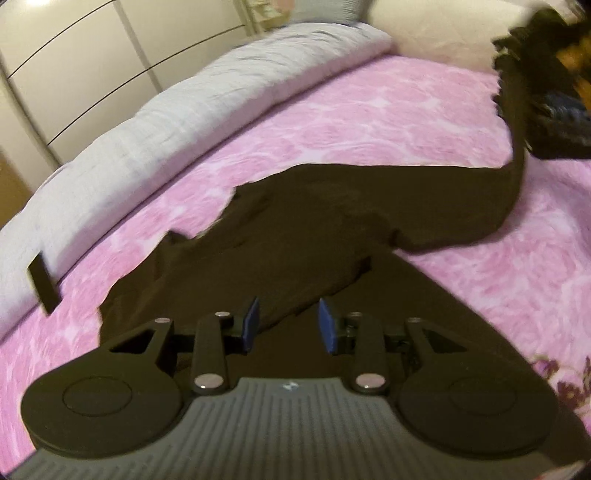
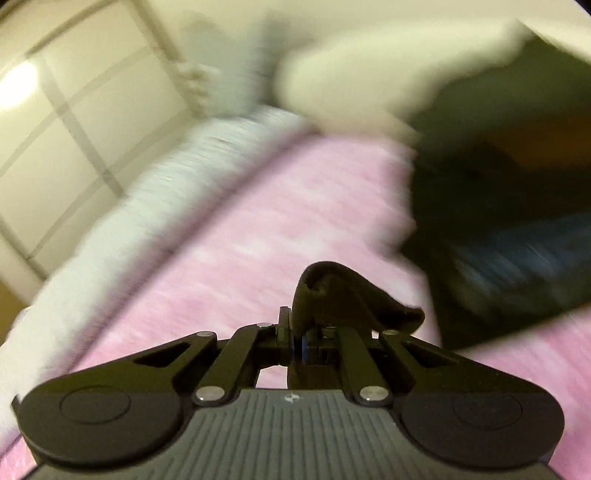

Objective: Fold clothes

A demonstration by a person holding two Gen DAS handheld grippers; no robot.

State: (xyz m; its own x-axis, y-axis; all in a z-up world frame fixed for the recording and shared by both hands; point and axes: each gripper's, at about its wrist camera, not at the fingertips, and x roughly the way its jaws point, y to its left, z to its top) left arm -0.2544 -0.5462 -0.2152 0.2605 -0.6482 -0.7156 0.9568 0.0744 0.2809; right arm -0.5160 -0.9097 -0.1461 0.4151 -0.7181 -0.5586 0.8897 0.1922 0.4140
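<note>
A black garment [image 1: 332, 218] lies spread and rumpled on the pink bedspread [image 1: 369, 122] in the left wrist view. One strip of it rises up to the right. My left gripper [image 1: 290, 325] is open just above the garment's near part, blue pads [image 1: 252, 323] apart, holding nothing. In the right wrist view my right gripper [image 2: 297, 339] is shut on a bunched fold of the black garment [image 2: 343, 295], lifted over the bedspread [image 2: 240, 258]. That view is motion blurred.
A grey quilt [image 1: 147, 122] runs along the bed's left side, with white wardrobe doors [image 1: 74, 66] behind. A cream pillow [image 1: 436, 33] lies at the head. A pile of dark clothes [image 1: 546, 92] sits at the right, also in the right wrist view [image 2: 517, 203].
</note>
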